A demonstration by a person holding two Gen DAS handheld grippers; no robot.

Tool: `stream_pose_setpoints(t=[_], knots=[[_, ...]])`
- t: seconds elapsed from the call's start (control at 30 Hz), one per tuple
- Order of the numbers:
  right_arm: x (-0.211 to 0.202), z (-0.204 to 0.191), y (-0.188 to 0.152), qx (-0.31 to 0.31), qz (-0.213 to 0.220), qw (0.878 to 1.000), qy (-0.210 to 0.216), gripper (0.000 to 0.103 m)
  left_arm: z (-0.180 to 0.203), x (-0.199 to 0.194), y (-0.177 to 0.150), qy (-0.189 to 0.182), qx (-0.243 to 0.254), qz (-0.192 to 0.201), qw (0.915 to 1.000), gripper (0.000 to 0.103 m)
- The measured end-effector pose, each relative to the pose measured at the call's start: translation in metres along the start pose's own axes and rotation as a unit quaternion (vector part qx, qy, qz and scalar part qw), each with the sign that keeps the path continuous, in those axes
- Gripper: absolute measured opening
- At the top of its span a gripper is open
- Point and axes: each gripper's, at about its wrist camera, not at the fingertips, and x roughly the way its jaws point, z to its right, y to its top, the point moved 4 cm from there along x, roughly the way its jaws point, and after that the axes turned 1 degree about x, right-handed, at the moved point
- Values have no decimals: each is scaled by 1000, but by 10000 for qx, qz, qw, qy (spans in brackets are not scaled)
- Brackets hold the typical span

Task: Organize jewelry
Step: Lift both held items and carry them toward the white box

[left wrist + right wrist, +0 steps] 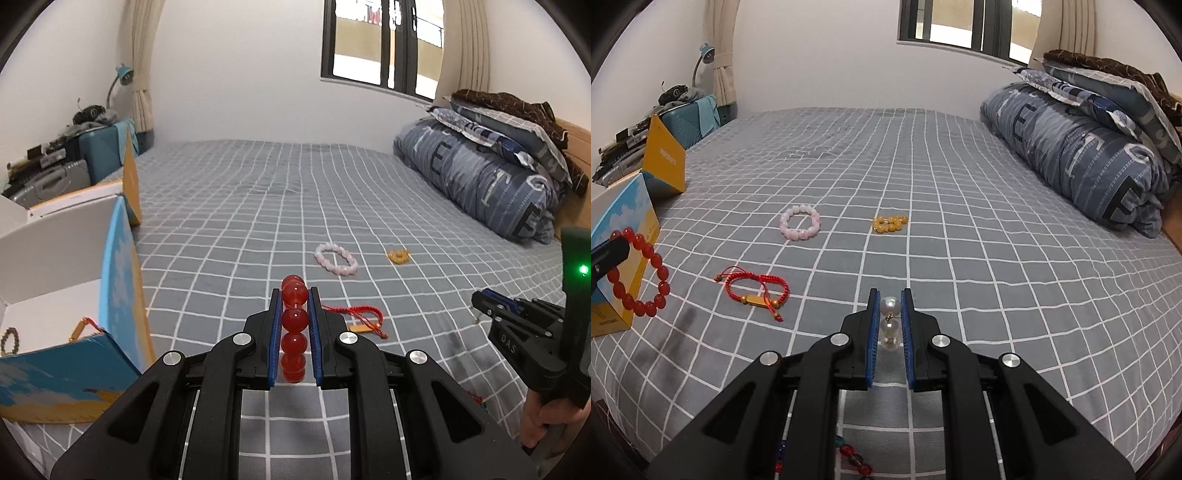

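My left gripper (294, 295) is shut on a red bead bracelet (294, 332), held above the bed beside the open box (51, 280); in the right wrist view the bracelet (641, 273) hangs from the left gripper at the far left. My right gripper (889, 297) is shut on a pearl piece (890, 325) just above the bedsheet. A pink bead bracelet (799, 222), a yellow bead piece (889, 223) and a red cord bracelet (755, 293) lie on the sheet. The box holds a brown bead bracelet (8, 341) and a cord piece (83, 328).
Grey checked bedsheet (960, 221). Folded quilt and pillows (1089, 155) at the right. The box's lid flap (665, 160) stands up at the left edge. Coloured beads (853, 458) lie under my right gripper. Suitcase and clutter (74, 162) beyond the bed's left side.
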Motion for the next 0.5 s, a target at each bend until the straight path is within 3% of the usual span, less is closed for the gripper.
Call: stream_pose_setpoints(t=[0.5], knots=[[-15, -16, 32, 95, -94, 9999, -12, 11, -14, -2, 24, 32, -277, -234, 9993, 13]])
